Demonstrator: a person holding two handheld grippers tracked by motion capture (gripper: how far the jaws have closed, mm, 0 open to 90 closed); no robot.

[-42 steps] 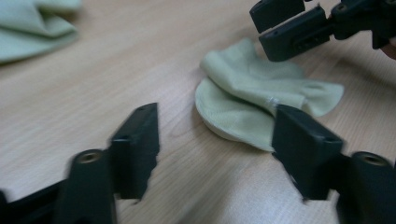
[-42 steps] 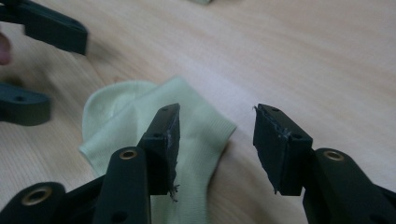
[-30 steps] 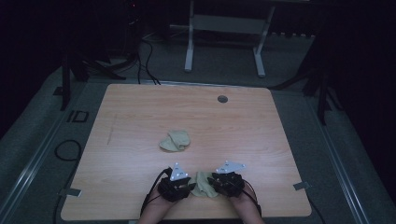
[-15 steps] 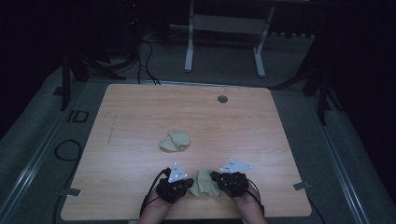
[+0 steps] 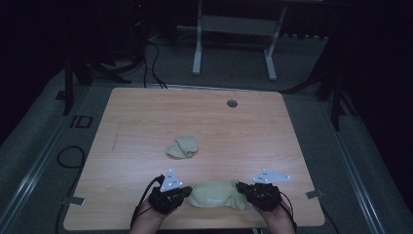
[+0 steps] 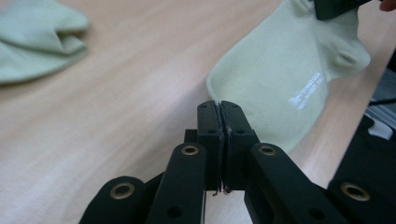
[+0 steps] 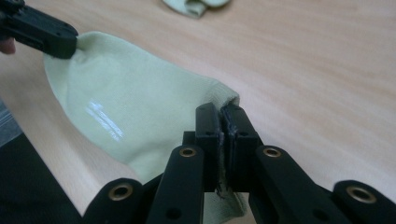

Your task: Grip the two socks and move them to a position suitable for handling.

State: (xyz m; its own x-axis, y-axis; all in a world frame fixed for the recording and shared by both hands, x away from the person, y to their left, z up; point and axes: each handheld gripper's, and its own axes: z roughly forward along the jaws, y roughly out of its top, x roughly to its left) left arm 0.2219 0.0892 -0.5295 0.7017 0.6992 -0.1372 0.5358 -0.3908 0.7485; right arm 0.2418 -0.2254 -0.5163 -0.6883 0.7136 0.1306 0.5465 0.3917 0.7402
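Pale green sock [image 5: 214,194] lay stretched flat near front edge of wooden table [image 5: 146,122], between both grippers, seen from high view. Left gripper [image 5: 181,193] clamped on sock's left end, jaws pressed tight together w/ fabric edge pinched between. Same seen in left gripper view: left gripper [image 6: 220,109] w/ no gap between jaws, sock [image 6: 285,79] fanning out beyond tips to upper right, white printed mark visible on fabric. Right gripper [image 5: 242,189] likewise clamped on sock's right end in high view. In right gripper view, right gripper [image 7: 223,116] w/ jaws tight on ribbed cuff, sock [image 7: 126,121] running off to upper left, far end pinched there by other gripper's black jaw. Sock resting on tabletop along most of length, slightly raised at pinched ends; cannot tell exactly how much lifted.

Second sock [image 5: 183,146], same pale green, lay bunched/folded near table centre, well apart from held one, untouched. Also visible in left gripper view at upper left [image 6: 37,39] and at top edge of right gripper view [image 7: 196,5]. Small round grommet [image 5: 232,103] set in tabletop near far edge, right of centre. Hands & forearms entered from bottom of high view, grey three-cornered plates atop each gripper. Surroundings dark, cables on floor beyond table.
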